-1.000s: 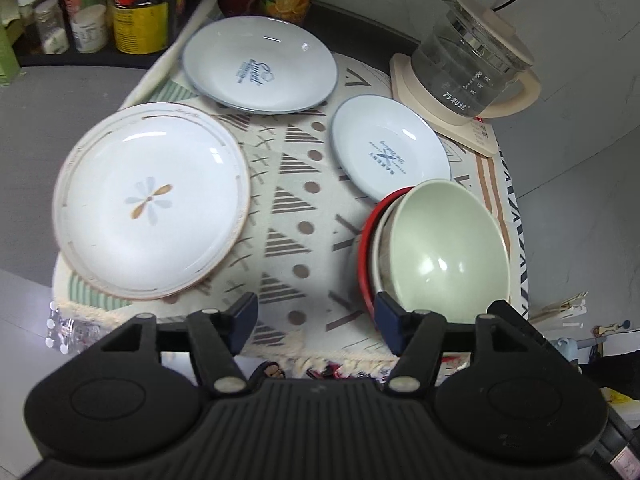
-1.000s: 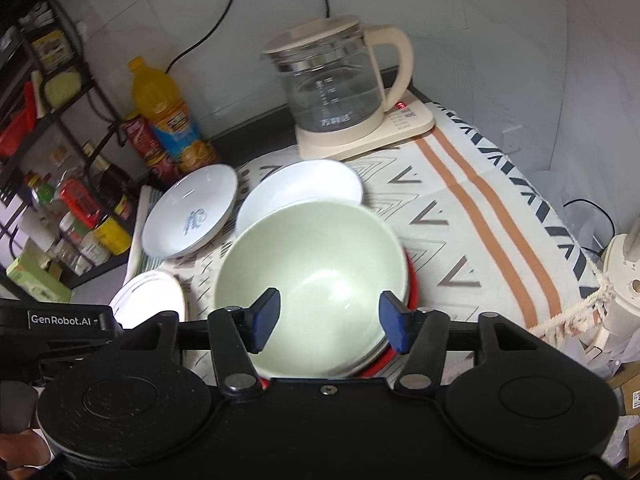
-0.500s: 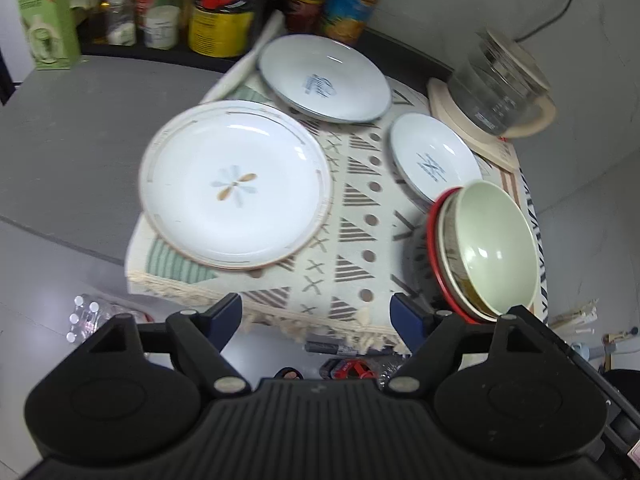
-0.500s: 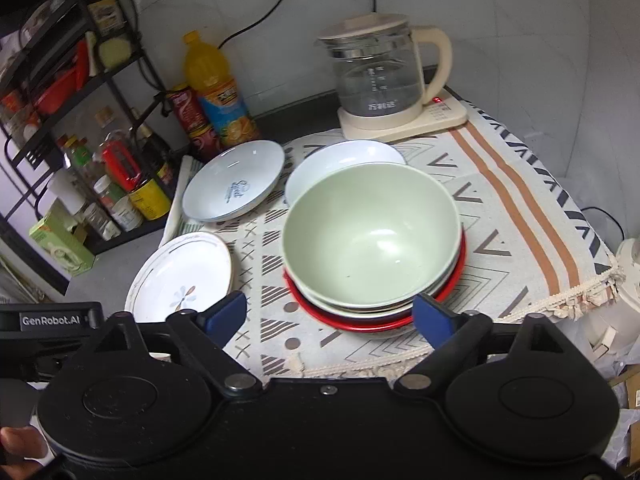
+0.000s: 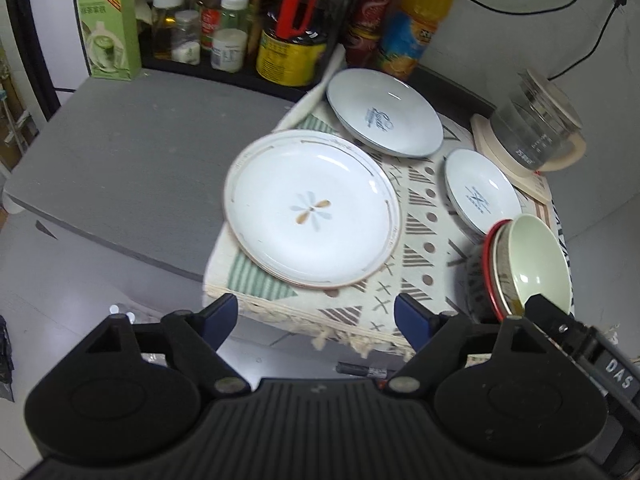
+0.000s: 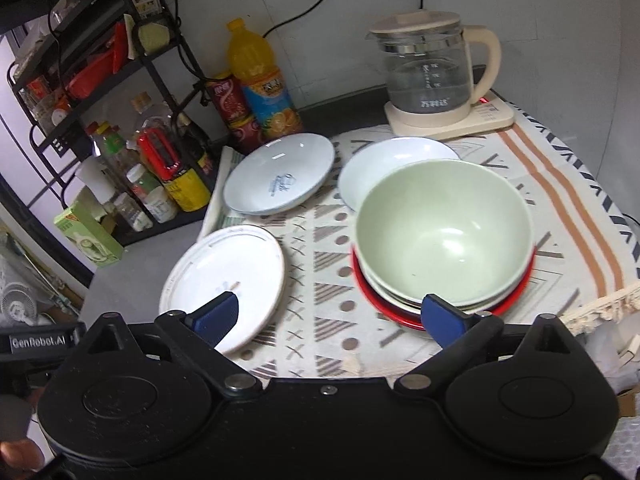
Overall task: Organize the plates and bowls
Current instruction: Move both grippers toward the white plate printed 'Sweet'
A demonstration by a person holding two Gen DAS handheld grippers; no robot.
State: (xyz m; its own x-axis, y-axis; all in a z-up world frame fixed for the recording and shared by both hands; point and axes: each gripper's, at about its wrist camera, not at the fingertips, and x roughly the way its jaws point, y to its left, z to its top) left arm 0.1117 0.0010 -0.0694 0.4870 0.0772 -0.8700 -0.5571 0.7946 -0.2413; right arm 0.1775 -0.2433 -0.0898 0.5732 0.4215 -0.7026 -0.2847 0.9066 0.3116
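Note:
A big white plate with a flower mark (image 5: 312,208) (image 6: 224,280) lies at the cloth's front left. A pale blue plate (image 5: 384,112) (image 6: 280,178) lies behind it, and a smaller white plate (image 5: 480,192) (image 6: 384,162) to its right. A green bowl (image 5: 536,260) (image 6: 444,232) sits stacked in other bowls, the lowest red-rimmed (image 6: 384,304). My left gripper (image 5: 316,316) is open and empty, off the table's front edge. My right gripper (image 6: 330,314) is open and empty, just in front of the bowl stack.
A glass kettle on a cream base (image 5: 532,132) (image 6: 432,84) stands at the back right. Bottles, cans and jars (image 5: 288,40) (image 6: 256,92) line the back on a rack. A green box (image 5: 110,34) stands at the back left. The patterned cloth (image 6: 320,264) overhangs the front edge.
Both grippers have pulled back from the table and opened wider. The right gripper has drawn away from the green bowl. The bowl stack and plates have stayed in place.

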